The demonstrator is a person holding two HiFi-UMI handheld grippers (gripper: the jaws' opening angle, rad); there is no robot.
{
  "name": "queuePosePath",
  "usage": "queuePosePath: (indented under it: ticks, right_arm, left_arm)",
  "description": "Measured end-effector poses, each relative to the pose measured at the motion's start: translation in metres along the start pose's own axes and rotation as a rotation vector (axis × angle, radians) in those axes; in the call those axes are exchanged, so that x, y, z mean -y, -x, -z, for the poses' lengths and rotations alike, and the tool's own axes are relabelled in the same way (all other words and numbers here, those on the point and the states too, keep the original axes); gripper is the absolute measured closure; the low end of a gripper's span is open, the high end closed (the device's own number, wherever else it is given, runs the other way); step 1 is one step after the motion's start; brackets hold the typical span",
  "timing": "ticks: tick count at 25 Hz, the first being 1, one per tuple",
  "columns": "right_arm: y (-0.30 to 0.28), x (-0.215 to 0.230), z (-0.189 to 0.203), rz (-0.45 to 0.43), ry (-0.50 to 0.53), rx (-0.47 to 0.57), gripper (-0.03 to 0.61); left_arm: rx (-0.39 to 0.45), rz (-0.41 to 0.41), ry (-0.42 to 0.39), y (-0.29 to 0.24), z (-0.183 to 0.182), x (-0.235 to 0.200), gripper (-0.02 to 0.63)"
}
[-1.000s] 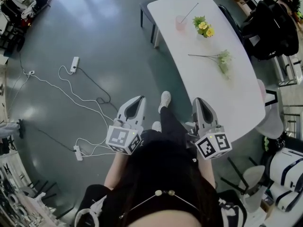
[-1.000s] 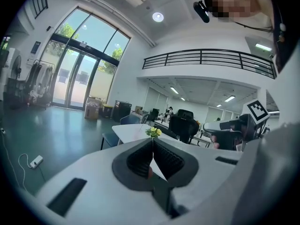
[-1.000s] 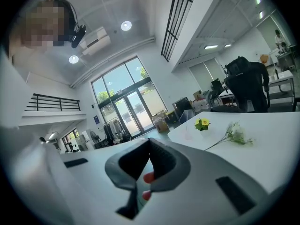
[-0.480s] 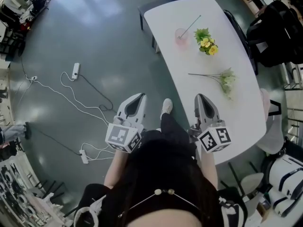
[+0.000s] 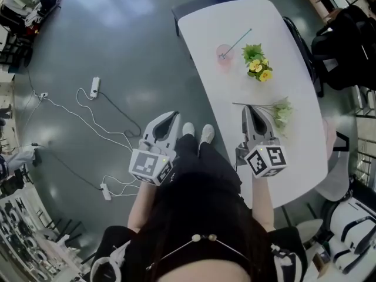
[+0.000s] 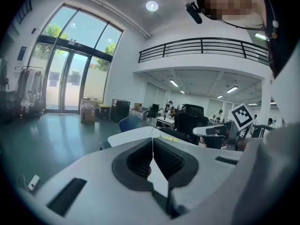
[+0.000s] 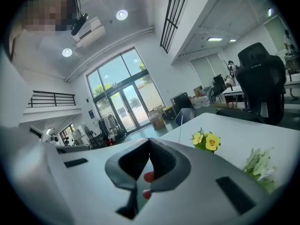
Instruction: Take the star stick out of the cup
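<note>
Star stick (image 5: pixel 237 41) leans in cup (image 5: pixel 224 58) toward far right; left claw (image 5: pixel 171 116), right claw (image 5: pixel 249 109) closed, empty.

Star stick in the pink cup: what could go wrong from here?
1. The thin stick leans in the cup; an angled pull may tip the cup.
2. The sprig lies just ahead of the shut right claw; reaching could sweep it.
3. The yellow flowers sit beside the cup, easily brushed.

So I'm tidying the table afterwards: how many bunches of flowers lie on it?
2. A yellow-flowered bunch lies beside the pink cup, on its right; a pale long-stemmed sprig lies nearer, by the right gripper, which may hide part of it.
</note>
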State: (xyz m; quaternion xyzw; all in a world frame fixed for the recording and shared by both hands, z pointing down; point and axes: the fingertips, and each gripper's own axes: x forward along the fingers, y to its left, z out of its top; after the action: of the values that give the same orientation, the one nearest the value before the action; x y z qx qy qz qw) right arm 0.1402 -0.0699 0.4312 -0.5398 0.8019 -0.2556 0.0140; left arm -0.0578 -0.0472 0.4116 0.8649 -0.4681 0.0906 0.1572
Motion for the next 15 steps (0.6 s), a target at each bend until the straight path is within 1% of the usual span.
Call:
queuePosePath:
  ticks: [1, 5, 7, 12, 13, 14, 15]
  right_arm:
    - [-0.005, 0.004, 0.0, 0.01, 0.008, -0.003, 0.575]
    - [-0.025, 0.016, -0.007, 0.041, 0.045, -0.003, 0.575]
    - [-0.037, 0.021, -0.011, 0.055, 0.055, -0.001, 0.575]
    - [-0.072, 0.035, -0.014, 0.099, 0.074, -0.027, 0.572]
    - [-0.081, 0.038, -0.013, 0.102, 0.071, -0.037, 0.553]
    - [-0.091, 0.041, -0.012, 0.106, 0.067, -0.047, 0.519]
    - [-0.1, 0.045, -0.01, 0.114, 0.064, -0.057, 0.514]
  left_arm:
    - [0.006, 0.003, 0.004, -0.004, -0.003, -0.005, 0.606]
    - [0.043, 0.039, 0.07, -0.022, -0.018, -0.023, 0.606]
    - [0.058, 0.055, 0.089, -0.033, -0.024, -0.031, 0.606]
    - [0.053, 0.107, 0.111, -0.061, -0.033, -0.045, 0.606]
    - [0.048, 0.12, 0.112, -0.067, -0.035, -0.048, 0.606]
    - [0.044, 0.132, 0.113, -0.073, -0.037, -0.051, 0.606]
    - [0.04, 0.142, 0.114, -0.078, -0.038, -0.055, 0.606]
